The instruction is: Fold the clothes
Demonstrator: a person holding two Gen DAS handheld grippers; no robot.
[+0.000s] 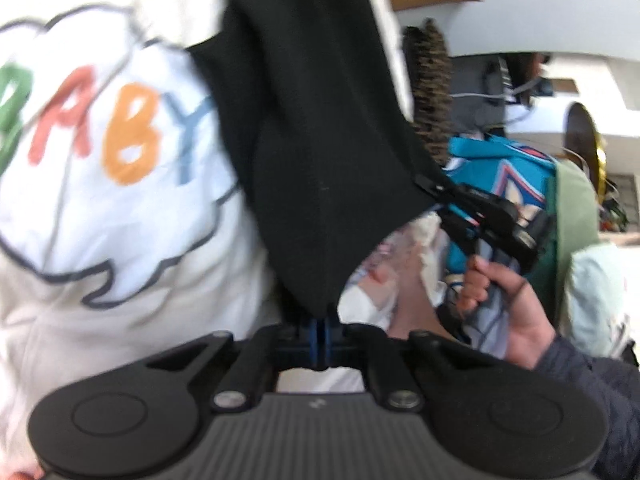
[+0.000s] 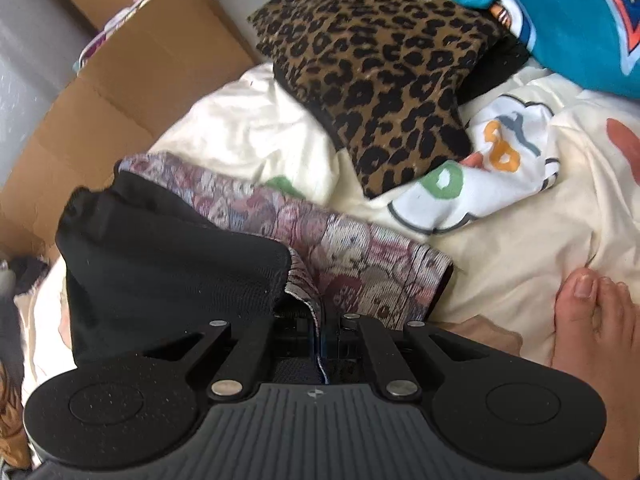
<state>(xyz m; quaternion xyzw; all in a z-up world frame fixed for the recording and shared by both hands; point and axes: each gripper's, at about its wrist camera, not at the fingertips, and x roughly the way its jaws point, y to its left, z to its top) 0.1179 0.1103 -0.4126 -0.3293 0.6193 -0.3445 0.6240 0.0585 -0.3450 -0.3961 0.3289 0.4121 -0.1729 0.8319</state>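
— Clothes everywhere, and the biggest is that cream sheet (image 2: 500, 248) with the cloud print and the coloured letters BABY on it; everything else lies on top of it.

— And the piece being folded?

— The black garment (image 1: 316, 152). It hangs stretched between the two grippers, in front of the cream sheet. In the right wrist view its other end (image 2: 168, 264) bunches right against the tool, with a patterned floral lining (image 2: 348, 248) turned outward beside it.

— What's next in size?

— A teal garment with orange-and-white stripes (image 2: 568, 20) at the far right, then a leopard-print piece (image 2: 380, 80) lying over the sheet, partly covering the printed cloud. Flattened cardboard (image 2: 120, 80) lies along the left edge of the pile.

— The tongs, then?

— The left gripper (image 1: 320, 336) is pressed together, pinching the bottom corner of the black garment. The right gripper (image 1: 444, 196) is pinching the garment's other corner — in its own view the fabric edge runs straight down between its closed jaws (image 2: 320, 344).

— Anything of the person?

— A hand (image 1: 508, 300) in a dark sleeve grips the right tool's handle — and a bare foot (image 2: 596, 320) rests on the sheet at the right.
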